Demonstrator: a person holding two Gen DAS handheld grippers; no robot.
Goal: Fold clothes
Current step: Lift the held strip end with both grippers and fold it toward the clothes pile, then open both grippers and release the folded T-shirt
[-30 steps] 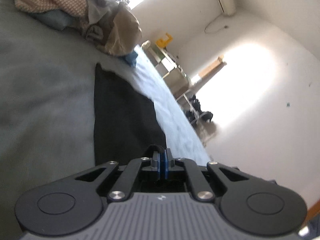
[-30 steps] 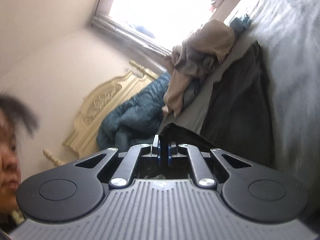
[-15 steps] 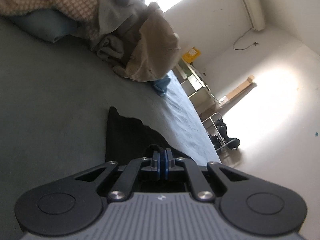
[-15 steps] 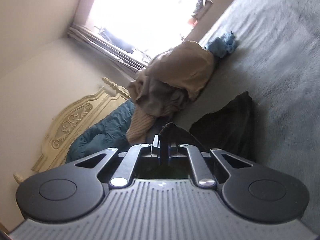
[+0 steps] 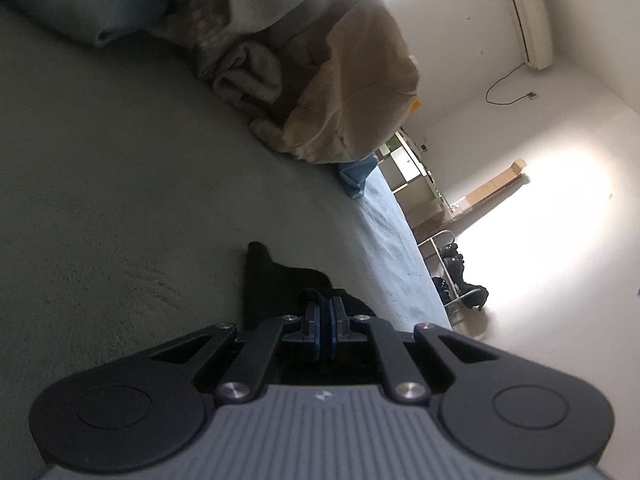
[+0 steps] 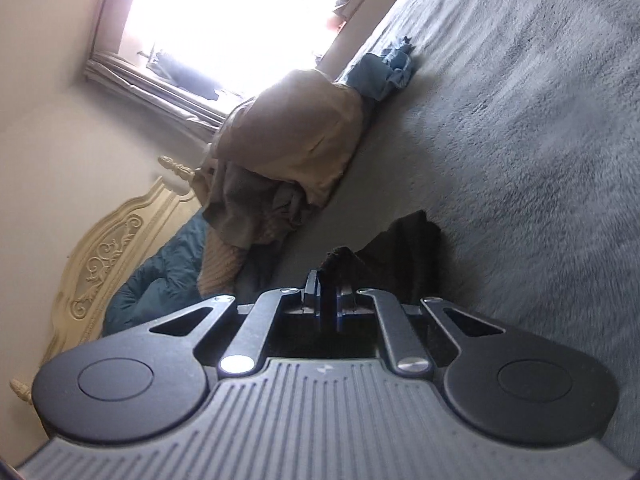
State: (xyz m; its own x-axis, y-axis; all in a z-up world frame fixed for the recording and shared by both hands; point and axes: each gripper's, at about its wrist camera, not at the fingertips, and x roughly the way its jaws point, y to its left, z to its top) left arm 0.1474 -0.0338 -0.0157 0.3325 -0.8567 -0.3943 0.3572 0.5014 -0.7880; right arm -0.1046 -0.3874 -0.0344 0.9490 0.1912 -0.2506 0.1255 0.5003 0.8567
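Observation:
A black garment [image 5: 276, 280] lies on the grey bedspread [image 5: 120, 200], and only a short stretch of it shows ahead of each gripper. My left gripper [image 5: 325, 312] is shut on one edge of it, the blue pads pressed together with black cloth between them. In the right wrist view the same black garment [image 6: 404, 248] bunches up in front of my right gripper [image 6: 328, 292], which is shut on a raised fold of it. Both grippers point low over the bed towards the clothes pile.
A pile of unfolded clothes, beige and grey [image 5: 340, 80] [image 6: 292, 152], lies further along the bed, with a blue piece [image 6: 388, 68] beside it. A teal duvet [image 6: 160, 272] and a cream carved headboard [image 6: 108, 252] are at the left. The bed edge [image 5: 404, 264] drops to the floor by a shoe rack [image 5: 456, 276].
Both grippers have travelled along the bed towards the clothes pile, carrying the garment's edge. Much less black cloth shows ahead of them than before. A face seen earlier in the right view is gone.

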